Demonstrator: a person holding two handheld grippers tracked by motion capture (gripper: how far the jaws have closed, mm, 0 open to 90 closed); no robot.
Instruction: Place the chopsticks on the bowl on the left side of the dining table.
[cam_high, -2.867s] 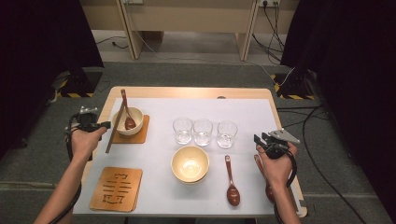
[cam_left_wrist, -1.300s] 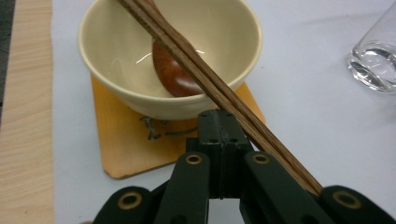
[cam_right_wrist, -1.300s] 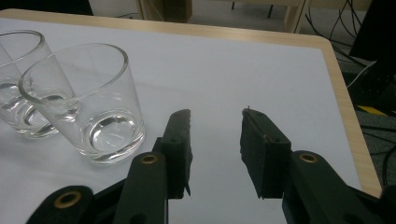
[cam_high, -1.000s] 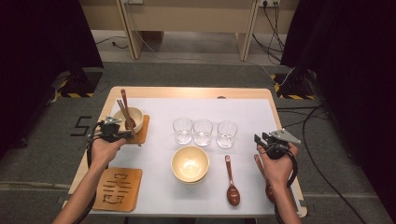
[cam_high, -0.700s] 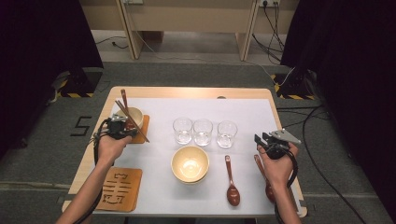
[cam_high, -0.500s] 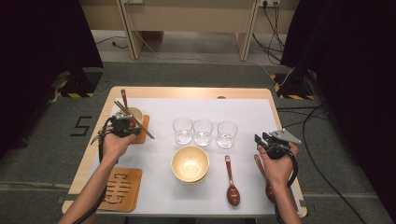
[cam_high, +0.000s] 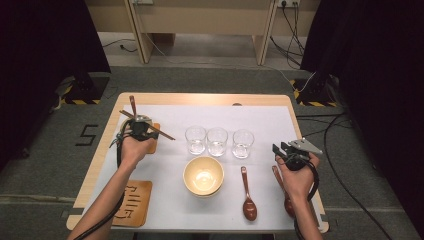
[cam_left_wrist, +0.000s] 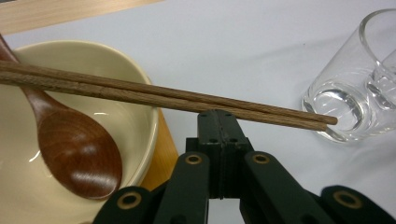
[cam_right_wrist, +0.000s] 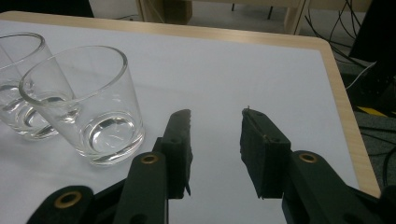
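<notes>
Left claw (cam_left_wrist: 219, 116) clamps a pair of chopsticks (cam_left_wrist: 154, 95) crosswise, their long axis running from above the cream bowl (cam_left_wrist: 70, 135) and its wooden spoon (cam_left_wrist: 70, 149) toward the nearest glass (cam_left_wrist: 355, 88). Right claw (cam_right_wrist: 215, 149) hovers open and empty, well apart across the counter (cam_high: 165, 195).

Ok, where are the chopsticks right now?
The chopsticks are pinched in the left gripper at the table's left in the high view, above the bowl holding a wooden spoon, tips pointing toward the glasses.

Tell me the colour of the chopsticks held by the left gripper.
Dark brown wood; the chopsticks show best in the left gripper view.
</notes>
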